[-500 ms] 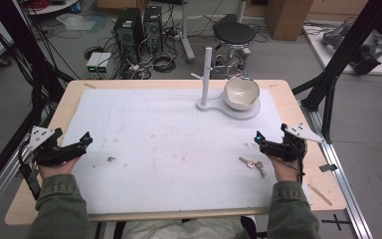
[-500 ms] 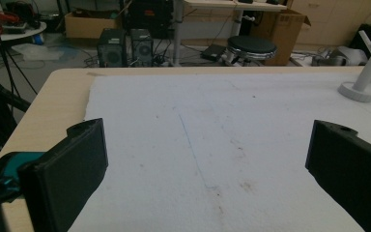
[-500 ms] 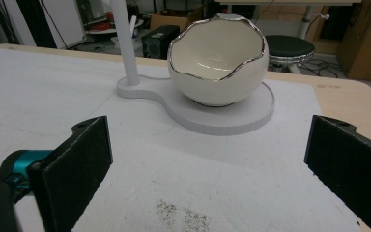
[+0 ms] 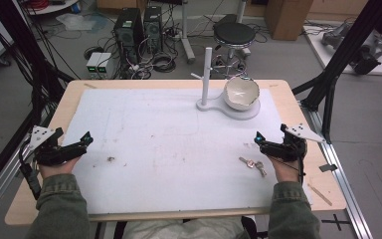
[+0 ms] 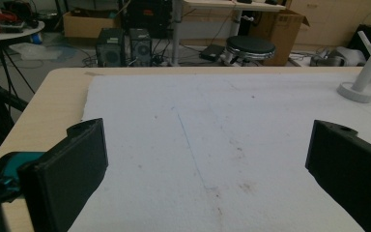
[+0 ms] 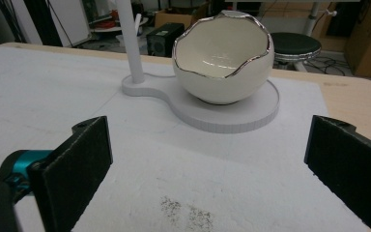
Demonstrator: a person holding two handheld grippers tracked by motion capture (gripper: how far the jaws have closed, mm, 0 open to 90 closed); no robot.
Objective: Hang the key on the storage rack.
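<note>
Nothing moved, both tools spread at mat (image 4: 169,144) edges, keys (image 4: 252,165) beside right tool (image 4: 261,141)

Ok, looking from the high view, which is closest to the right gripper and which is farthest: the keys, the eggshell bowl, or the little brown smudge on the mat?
From the right gripper:
1. The keys, just beside it, toward the table's middle and the person.
2. The eggshell bowl, farther up the table on its white stand.
3. The brown smudge, far across the mat, near the left gripper.

You have one eggshell-shaped bowl (image 4: 240,93), one white stand (image 4: 227,106) with one post (image 4: 207,74), one bunch of keys (image 4: 253,164), and two grippers (image 4: 87,139) (image 4: 257,139).
</note>
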